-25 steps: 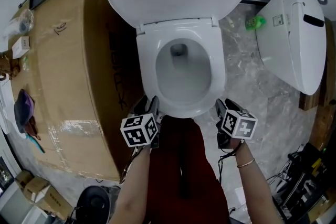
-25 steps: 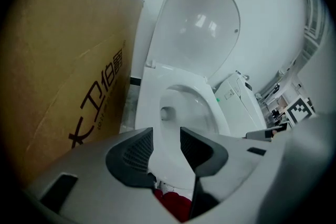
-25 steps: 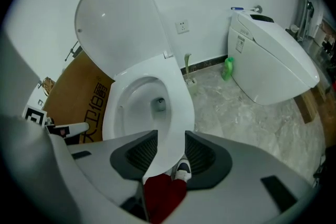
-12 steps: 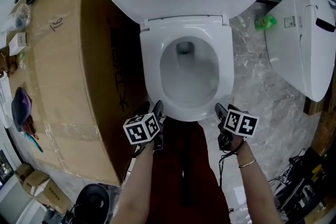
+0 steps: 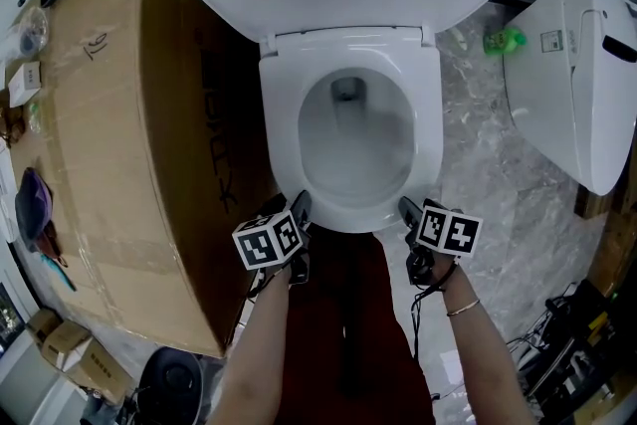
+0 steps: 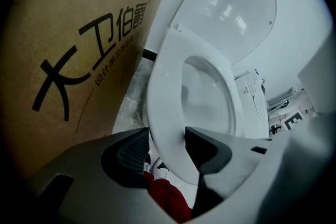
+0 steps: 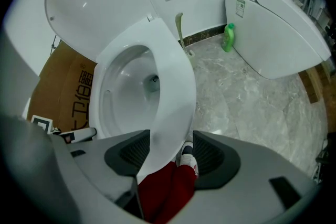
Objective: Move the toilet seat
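— Where was the seat (image 5: pixel 279 114)?
— Down on the bowl (image 5: pixel 350 159). The left gripper (image 5: pixel 299 207) and right gripper (image 5: pixel 406 209) had just spread their fingers around its front edge, not squeezing yet, probably to lift it.

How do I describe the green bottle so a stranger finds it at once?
Find the toilet in the middle. On the marble floor to its right, near the wall, stands a small bottle. It is the only bright green thing there.
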### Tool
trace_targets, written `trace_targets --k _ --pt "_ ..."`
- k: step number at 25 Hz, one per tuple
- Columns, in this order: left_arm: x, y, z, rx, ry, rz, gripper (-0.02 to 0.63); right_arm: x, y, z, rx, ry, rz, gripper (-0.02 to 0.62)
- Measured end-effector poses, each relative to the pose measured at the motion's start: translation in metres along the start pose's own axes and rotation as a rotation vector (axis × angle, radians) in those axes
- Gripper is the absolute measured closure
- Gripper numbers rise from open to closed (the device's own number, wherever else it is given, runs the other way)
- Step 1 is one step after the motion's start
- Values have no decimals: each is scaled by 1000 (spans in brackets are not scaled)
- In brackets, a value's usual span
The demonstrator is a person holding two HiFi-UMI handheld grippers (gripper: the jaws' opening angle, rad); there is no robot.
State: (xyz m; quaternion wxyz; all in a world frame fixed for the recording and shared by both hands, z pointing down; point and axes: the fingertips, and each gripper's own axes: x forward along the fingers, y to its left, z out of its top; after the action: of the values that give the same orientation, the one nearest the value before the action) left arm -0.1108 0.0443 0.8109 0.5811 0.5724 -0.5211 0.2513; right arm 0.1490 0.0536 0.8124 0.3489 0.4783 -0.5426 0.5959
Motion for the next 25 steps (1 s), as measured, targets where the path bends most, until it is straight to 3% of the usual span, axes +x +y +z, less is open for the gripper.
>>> trace_targets --k 12,25 --pt "-13 -8 0 64 7 -20 397 -7 5 -1 -8 4 38 348" --pt "-82 -41 21 60 -46 -55 397 -91 36 12 43 -99 105 348"
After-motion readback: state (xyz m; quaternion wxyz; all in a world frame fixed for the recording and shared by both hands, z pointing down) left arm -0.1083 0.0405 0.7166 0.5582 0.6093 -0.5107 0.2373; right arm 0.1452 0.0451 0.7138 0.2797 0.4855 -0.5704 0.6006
